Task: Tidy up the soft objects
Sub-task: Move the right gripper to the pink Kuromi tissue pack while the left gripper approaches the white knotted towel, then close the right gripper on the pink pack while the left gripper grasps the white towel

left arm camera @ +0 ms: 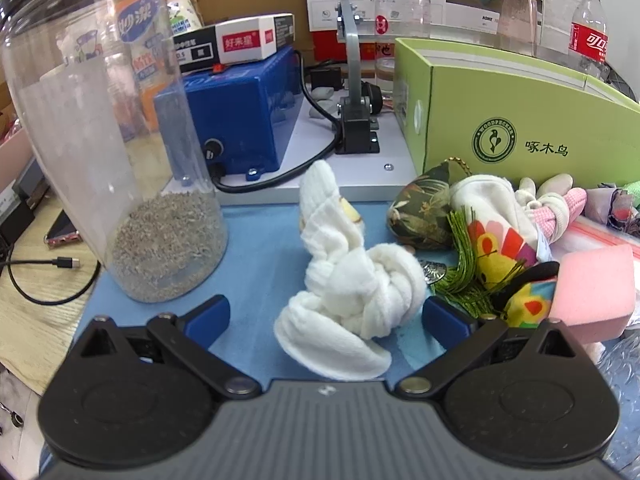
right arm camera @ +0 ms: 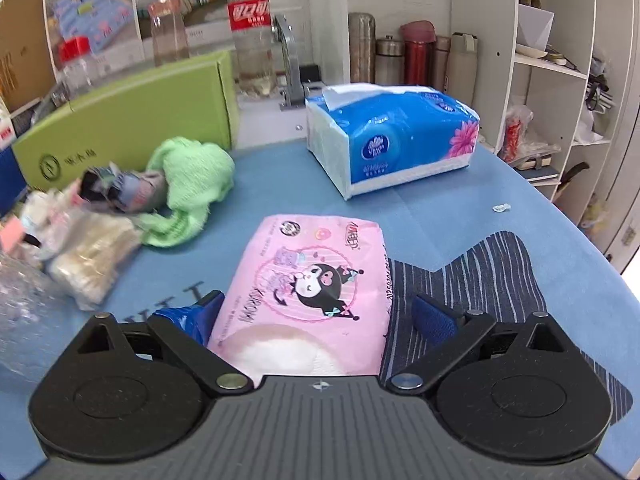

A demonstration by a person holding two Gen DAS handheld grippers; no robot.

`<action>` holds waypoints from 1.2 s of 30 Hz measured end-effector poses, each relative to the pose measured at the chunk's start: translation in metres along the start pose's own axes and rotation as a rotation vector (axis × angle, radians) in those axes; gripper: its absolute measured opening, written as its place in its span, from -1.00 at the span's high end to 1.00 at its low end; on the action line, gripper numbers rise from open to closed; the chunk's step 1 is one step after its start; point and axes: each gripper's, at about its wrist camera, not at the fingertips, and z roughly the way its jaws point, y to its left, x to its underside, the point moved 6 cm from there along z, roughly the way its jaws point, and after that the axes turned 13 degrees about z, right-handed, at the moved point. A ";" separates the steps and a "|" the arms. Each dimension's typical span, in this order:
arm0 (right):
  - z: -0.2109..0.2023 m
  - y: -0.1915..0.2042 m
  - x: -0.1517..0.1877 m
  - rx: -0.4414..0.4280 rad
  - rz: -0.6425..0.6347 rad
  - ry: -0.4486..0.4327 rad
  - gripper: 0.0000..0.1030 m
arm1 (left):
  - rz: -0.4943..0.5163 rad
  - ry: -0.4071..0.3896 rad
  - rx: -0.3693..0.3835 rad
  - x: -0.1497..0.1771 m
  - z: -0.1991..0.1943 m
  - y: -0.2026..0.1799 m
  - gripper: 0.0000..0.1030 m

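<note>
Now, by view:

Left gripper [left arm camera: 326, 314]: jaws spread wide on either side of a knotted white cloth [left arm camera: 348, 276]; the right blue pad looks to be just at the knot, the left pad well apart from it — nothing is clamped.
White cloth: lies on the blue mat [left arm camera: 260, 240], one end standing up, the other fanned flat toward the camera.
Pile to its right: a dark leaf-print pouch [left arm camera: 420, 212], a bright flowered fabric piece [left arm camera: 500, 248] with green tassels, a pink foam block [left arm camera: 596, 284] and a small pink-and-cream plush toy [left arm camera: 552, 204], all crowded together in front of the green box [left arm camera: 520, 120].
Clear jar [left arm camera: 112, 140]: stands on the mat's left side, a layer of grey grains at the bottom.

Right gripper [right arm camera: 316, 318]: also spread open, with a pink tissue pack [right arm camera: 316, 280] lying between the pads; the left pad touches the pack's edge, the right pad stands apart — not squeezing it.
Pink pack: rests partly on the mat, partly on a striped dark cloth [right arm camera: 492, 276].
Farther back: a blue tissue pack [right arm camera: 392, 140] near the mat's far edge, and a green towel [right arm camera: 192, 184] beside a blurred heap of bags and fabric at the left.
</note>
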 end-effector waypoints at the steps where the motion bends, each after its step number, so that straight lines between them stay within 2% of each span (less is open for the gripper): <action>1: 0.001 0.000 0.001 0.014 -0.019 -0.009 -0.69 | -0.001 -0.005 0.011 -0.001 0.000 0.000 -0.98; 7: 0.001 -0.003 0.001 0.001 -0.028 -0.027 -0.73 | 0.037 -0.022 0.022 -0.010 -0.001 -0.004 -0.98; 13: 0.000 -0.003 0.001 -0.022 -0.048 -0.024 -0.74 | -0.035 0.010 0.052 -0.004 0.011 0.007 -0.97; 19: 0.001 0.000 0.001 -0.012 -0.045 -0.031 -0.73 | -0.055 -0.016 0.060 -0.003 0.012 0.010 -0.88; 20: 0.001 0.000 0.001 -0.011 -0.044 -0.031 -0.73 | -0.045 -0.018 0.060 -0.003 0.011 0.009 -0.84; 23: -0.001 0.001 0.003 -0.005 -0.042 -0.035 -0.72 | -0.033 -0.039 0.084 -0.004 0.006 0.005 -0.55; 25: -0.001 0.000 0.003 -0.004 -0.039 -0.035 -0.73 | -0.032 -0.044 0.092 -0.004 0.004 0.004 -0.46; 27: -0.001 0.001 0.002 -0.003 -0.038 -0.036 -0.73 | -0.030 -0.051 0.091 -0.004 0.003 0.004 -0.22; 31: -0.002 0.002 0.003 0.003 -0.038 -0.032 -0.72 | -0.073 -0.061 0.121 -0.003 0.000 0.010 -0.07; 33: -0.003 0.005 0.004 -0.048 -0.071 -0.021 -0.69 | -0.099 -0.062 0.140 0.000 -0.005 0.013 -0.04; 36: -0.009 0.008 0.008 -0.096 -0.102 -0.037 -0.44 | -0.131 -0.059 0.134 0.008 -0.014 0.019 -0.03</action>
